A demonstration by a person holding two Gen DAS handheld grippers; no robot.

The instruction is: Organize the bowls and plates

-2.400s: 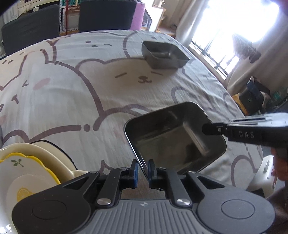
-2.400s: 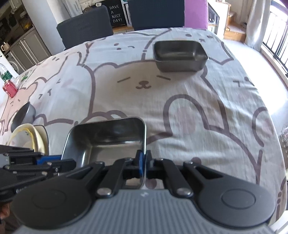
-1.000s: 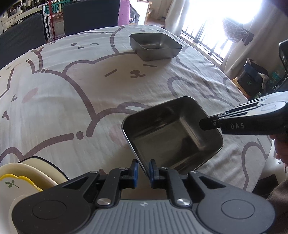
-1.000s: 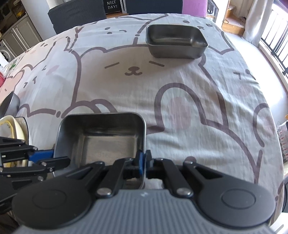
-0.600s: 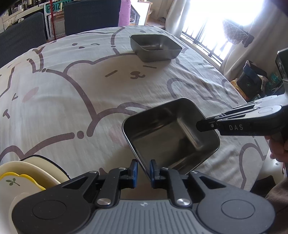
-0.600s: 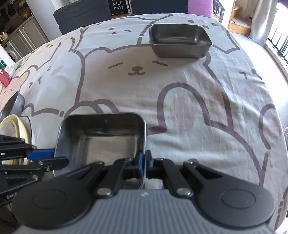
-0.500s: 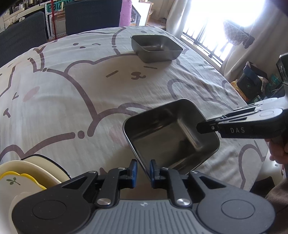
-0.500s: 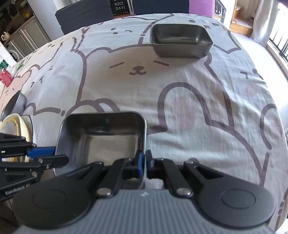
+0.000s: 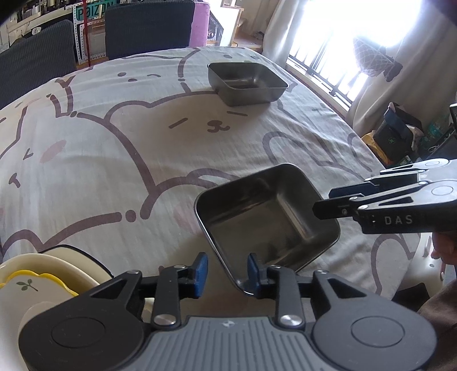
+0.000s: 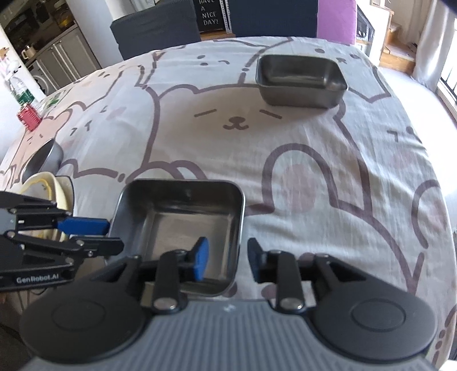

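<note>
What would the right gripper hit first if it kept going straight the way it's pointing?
Most likely the near steel tray: the right gripper, jaws just opened, straddles its right wall, so its left finger would reach the tray floor and the other the tablecloth. Depth is uncertain.

Bear-print tablecloth (image 9: 120, 148), dark chairs (image 9: 148, 27)

– What do we see carrying it all?
– Table (image 10: 328, 177) in a bear-print cloth. On it: metal tray (image 10: 182, 219) lower centre, second tray (image 10: 300, 81) upper right, stacked plates (image 10: 54, 188) at left.
</note>
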